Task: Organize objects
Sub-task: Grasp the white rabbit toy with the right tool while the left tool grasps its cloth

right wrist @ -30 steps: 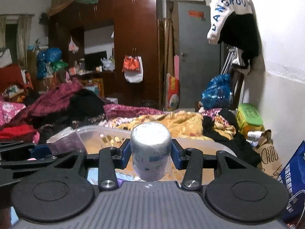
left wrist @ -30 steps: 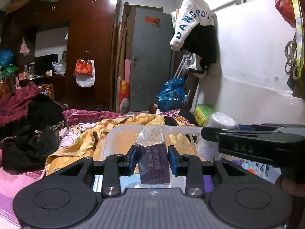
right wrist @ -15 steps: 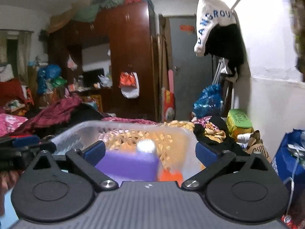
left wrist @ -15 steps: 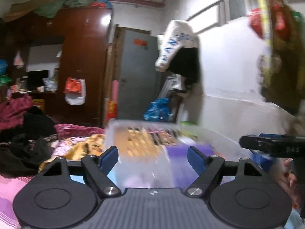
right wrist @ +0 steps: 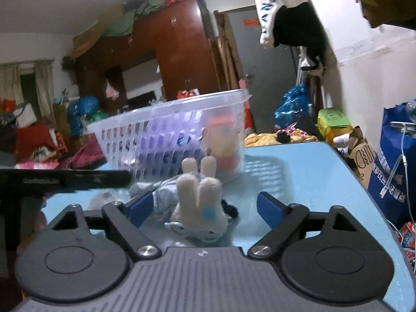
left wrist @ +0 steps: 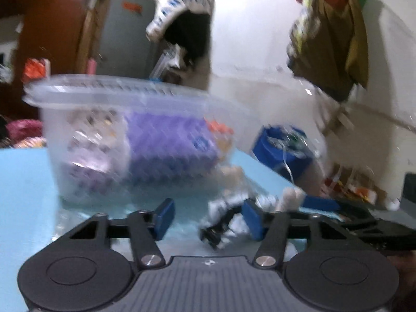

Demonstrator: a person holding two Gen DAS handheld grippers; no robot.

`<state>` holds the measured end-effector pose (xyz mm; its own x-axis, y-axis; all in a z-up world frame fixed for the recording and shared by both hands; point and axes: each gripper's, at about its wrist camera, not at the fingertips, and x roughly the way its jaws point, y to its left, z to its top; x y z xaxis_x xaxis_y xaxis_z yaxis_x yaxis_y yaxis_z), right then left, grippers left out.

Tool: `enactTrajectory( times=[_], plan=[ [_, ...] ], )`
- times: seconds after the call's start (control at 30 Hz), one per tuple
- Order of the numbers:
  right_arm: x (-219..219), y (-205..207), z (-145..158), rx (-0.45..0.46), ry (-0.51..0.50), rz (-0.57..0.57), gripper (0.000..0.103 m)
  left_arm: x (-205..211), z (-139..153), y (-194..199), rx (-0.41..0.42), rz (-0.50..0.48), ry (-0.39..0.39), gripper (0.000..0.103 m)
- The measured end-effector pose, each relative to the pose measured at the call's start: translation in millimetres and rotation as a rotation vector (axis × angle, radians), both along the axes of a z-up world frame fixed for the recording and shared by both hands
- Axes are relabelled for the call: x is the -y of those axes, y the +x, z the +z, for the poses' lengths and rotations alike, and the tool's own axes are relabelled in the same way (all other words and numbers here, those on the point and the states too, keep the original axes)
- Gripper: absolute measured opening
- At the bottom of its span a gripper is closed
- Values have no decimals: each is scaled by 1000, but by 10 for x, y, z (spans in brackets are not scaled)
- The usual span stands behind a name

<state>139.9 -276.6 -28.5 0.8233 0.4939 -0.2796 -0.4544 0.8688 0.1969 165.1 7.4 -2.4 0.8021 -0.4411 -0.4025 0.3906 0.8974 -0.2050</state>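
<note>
A clear plastic basket [left wrist: 109,109] [right wrist: 166,135] stands on a light blue table [right wrist: 299,171]. In it lie a purple box [left wrist: 169,143], a clear-wrapped purple packet [left wrist: 88,161] and an orange-capped container [right wrist: 223,143]. A white plush rabbit [right wrist: 200,208] lies on the table in front of the basket, between my right gripper's open jaws [right wrist: 205,209]. My left gripper [left wrist: 208,219] is open and empty, low over the table before the basket. The rabbit shows blurred at its right fingertip [left wrist: 228,215].
A blue bag [right wrist: 392,161] stands right of the table. Clothes hang on the white wall [right wrist: 286,13]. A wardrobe [right wrist: 182,52], a grey door and piled bedding lie beyond the table. The left gripper's body crosses the right wrist view [right wrist: 65,179].
Both grippers let go of their items into the basket, opened, and dropped down to table level. The right gripper now brackets the plush rabbit.
</note>
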Motion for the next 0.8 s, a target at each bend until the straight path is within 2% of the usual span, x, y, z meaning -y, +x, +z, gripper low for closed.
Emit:
enactTrajectory(
  times=[0.1, 0.17, 0.2, 0.23, 0.3, 0.33, 0.47, 0.5, 0.57, 0.8],
  plan=[
    [-15, 34, -75, -19, -16, 3, 81, 45, -107, 26, -34, -15, -4, 54],
    [-21, 63, -114, -36, -25, 11, 69, 53, -104, 47, -47, -29, -14, 49],
    [-39, 71, -135, -43, -36, 17, 66, 69, -110, 61, -51, -38, -9, 45],
    [-52, 67, -161, -47, -42, 26, 58, 90, -119, 94, -62, -47, -6, 42],
    [-59, 63, -195, -54, -51, 40, 55, 108, -135, 135, -76, -55, 2, 41],
    [-65, 53, -199, -44, -63, 32, 49, 113, -136, 139, -76, -61, 1, 41],
    [-71, 2, -216, -12, -89, 17, 44, 129, -122, 96, -45, -70, 0, 32],
    [-81, -8, -209, -1, -99, 15, 43, 132, -110, 70, -30, -71, 1, 26],
    [-87, -41, -199, 27, -109, 10, 40, 129, -100, 23, -9, -98, -14, 6],
    [-195, -197, -94, 114, -157, 14, 39, 173, -78, -87, 45, -106, 13, 5]
  ],
)
